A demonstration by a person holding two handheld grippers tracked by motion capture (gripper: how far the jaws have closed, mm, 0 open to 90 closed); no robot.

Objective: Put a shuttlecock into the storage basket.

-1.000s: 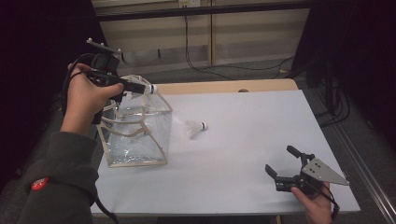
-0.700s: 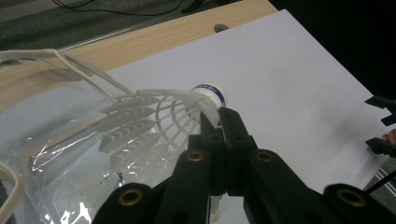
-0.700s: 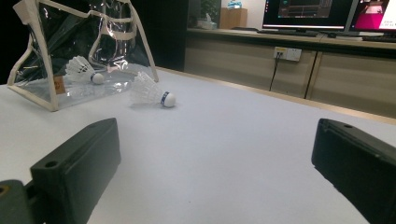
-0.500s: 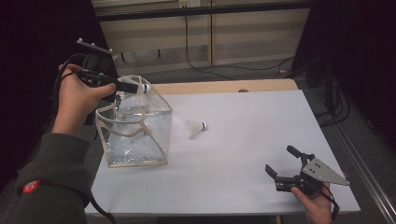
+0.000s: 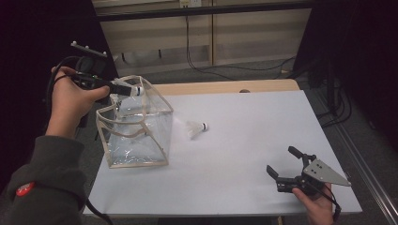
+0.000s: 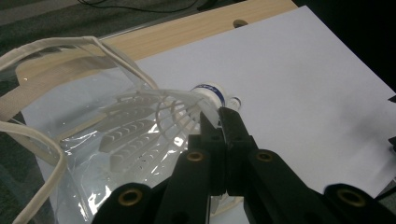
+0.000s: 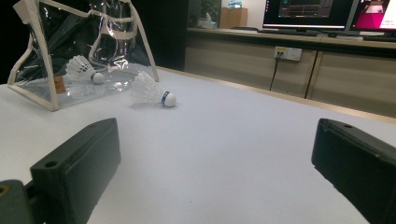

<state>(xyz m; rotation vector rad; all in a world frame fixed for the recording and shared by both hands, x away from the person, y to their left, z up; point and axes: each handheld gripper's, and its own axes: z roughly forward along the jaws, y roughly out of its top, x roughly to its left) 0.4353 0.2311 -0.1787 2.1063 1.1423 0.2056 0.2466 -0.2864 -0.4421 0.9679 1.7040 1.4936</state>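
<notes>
Shuttlecock (image 6: pixel 187 109) clamped at its cork end between the jaws of the left gripper (image 5: pixel 123 87), held in the air over the open top of the clear bag (image 5: pixel 136 129), feathers toward the bag's far rim as seen in the left gripper view. Left hand (image 5: pixel 70 101) raised above the tabletop's (image 5: pixel 263 122) left edge, wrist cocked, forearm in a dark sleeve (image 5: pixel 44 183) coming up from the bottom left; gripper points right, roughly level. Bag stands on the tabletop's left part, mouth up, cream-trimmed. In the right gripper view another shuttlecock (image 7: pixel 84 70) lies inside the bag. A third shuttlecock (image 5: pixel 196 129) lies on its side on the tabletop just right of the bag. Right gripper (image 5: pixel 284 168) low at the near right corner, held from below by the right hand (image 5: pixel 317 206), jaws wide apart, holding nothing, aimed left toward the bag.
</notes>
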